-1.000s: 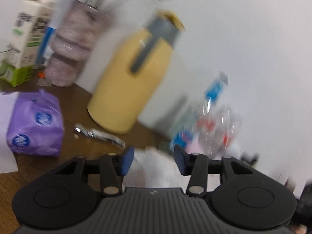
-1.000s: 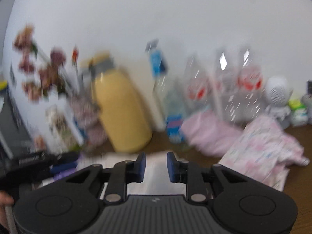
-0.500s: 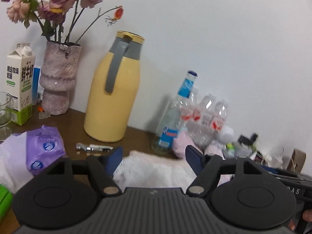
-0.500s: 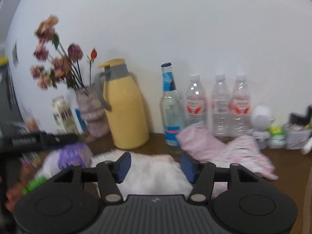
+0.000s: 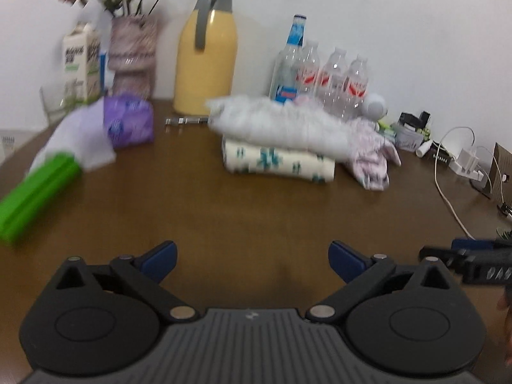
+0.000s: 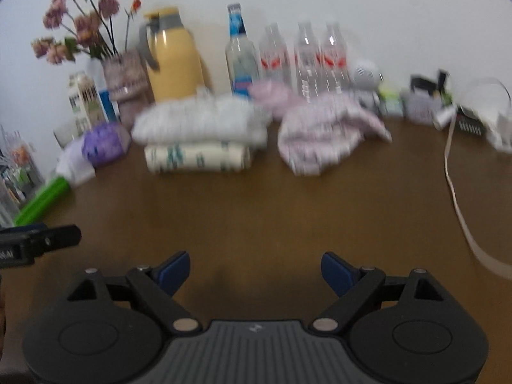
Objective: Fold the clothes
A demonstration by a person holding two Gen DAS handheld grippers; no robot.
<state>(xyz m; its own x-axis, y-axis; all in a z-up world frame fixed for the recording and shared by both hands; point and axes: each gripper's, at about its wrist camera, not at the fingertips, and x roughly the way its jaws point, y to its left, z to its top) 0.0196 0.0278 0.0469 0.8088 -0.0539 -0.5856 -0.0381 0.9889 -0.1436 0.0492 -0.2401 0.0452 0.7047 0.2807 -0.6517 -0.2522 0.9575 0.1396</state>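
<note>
Left claw (image 5: 252,257): released, jaws spread wide, nothing between them, positioned over bare brown tabletop (image 5: 256,211). Right claw (image 6: 255,270): released, jaws equally wide, likewise above bare tabletop. Well ahead of both claws, a folded white fluffy garment (image 5: 278,123) lies stacked on a folded cream garment with teal print (image 5: 278,161). Just to the right of the stack, an unfolded pink patterned garment (image 6: 323,131) lies crumpled on the tabletop. Beyond the clothes, against the wall, stand a yellow thermos jug (image 5: 206,54) and clear water bottles (image 6: 305,57).
</note>
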